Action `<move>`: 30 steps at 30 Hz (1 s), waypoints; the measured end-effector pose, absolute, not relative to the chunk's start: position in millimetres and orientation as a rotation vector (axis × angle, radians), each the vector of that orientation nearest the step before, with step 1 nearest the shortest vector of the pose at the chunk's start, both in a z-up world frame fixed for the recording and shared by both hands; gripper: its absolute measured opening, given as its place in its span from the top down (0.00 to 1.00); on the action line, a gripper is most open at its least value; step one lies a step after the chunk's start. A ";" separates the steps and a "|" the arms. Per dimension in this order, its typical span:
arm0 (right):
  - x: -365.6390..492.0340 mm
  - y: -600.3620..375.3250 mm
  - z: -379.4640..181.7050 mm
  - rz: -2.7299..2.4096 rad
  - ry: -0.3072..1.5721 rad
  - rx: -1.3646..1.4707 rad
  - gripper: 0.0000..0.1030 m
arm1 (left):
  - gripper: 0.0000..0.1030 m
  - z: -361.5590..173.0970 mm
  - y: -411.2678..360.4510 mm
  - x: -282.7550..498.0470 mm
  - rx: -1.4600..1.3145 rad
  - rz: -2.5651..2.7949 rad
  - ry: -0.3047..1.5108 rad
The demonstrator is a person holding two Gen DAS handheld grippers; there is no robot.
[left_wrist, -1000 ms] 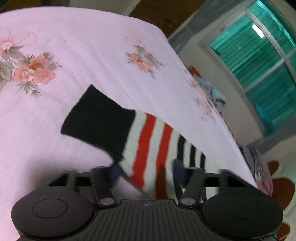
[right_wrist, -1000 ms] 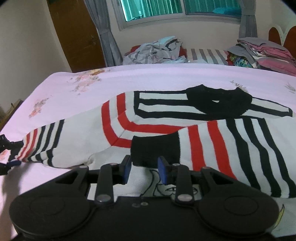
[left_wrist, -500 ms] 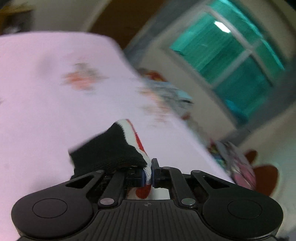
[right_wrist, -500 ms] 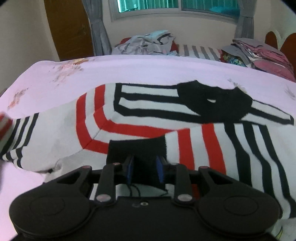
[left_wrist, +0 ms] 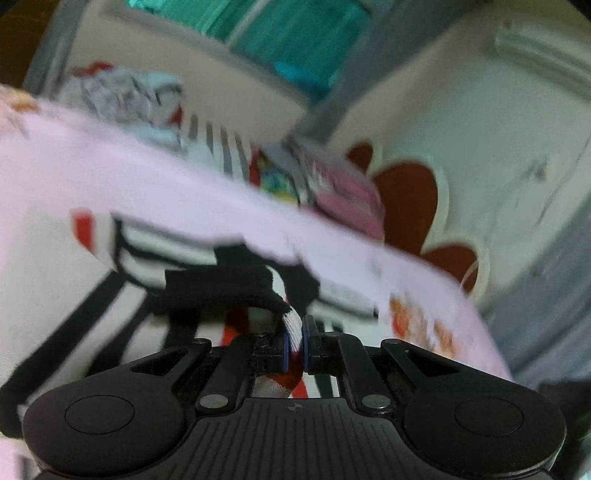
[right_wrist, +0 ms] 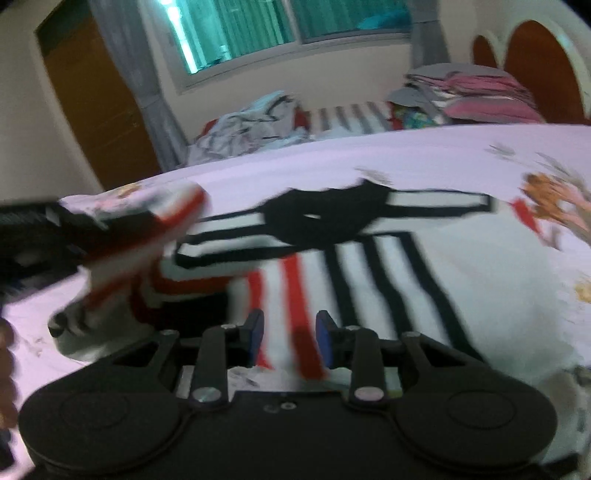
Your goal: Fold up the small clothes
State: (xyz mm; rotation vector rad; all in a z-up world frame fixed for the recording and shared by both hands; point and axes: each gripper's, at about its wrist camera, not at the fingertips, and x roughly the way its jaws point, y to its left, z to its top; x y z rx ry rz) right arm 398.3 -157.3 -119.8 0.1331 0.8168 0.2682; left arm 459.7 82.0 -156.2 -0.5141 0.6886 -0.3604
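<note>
Both wrist views are smeared with motion blur, so fine detail is poor.

Left gripper [left_wrist: 294,341]: my fingers are pressed together on a fold of the striped sweater's [right_wrist: 388,266] sleeve [left_wrist: 291,325]. White knit with a red band is pinched between the blue pads, and the black cuff [left_wrist: 221,291] bunches just above and left of the fingertips. In the right wrist view this gripper [right_wrist: 55,229] enters from the left edge with the sleeve draped off it, lifted above the rest of the garment.

Right gripper [right_wrist: 290,334]: fingers spread apart, blue pads on either side of a red stripe on the sweater body. I cannot tell whether the pads touch the cloth; nothing looks pinched.

The sweater lies spread on the pale pink floral bedsheet [right_wrist: 424,162], black collar [right_wrist: 321,218] toward the far side, black and red stripes running toward my right gripper.

Beyond the bed: a heap of loose clothes [right_wrist: 255,125] under the window [right_wrist: 295,26], a stack of folded clothes [right_wrist: 476,99] near the headboard [right_wrist: 535,62], and a brown door [right_wrist: 96,110] at left.
</note>
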 end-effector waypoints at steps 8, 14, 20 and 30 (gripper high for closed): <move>389.1 -190.2 -125.3 0.238 0.828 0.182 0.65 | 0.84 -174.1 39.6 442.9 -0.402 -0.357 0.844; 389.6 -173.8 -118.6 0.307 0.809 0.167 0.51 | 0.27 -156.9 78.9 408.2 -0.353 -0.250 0.764; 395.4 -136.4 -120.3 0.388 0.820 0.120 0.39 | 0.27 -152.1 134.1 377.8 -0.286 -0.087 0.713; 414.0 -81.8 -137.8 0.343 0.827 -0.065 0.45 | 0.28 -178.7 173.7 358.3 -0.176 0.069 0.709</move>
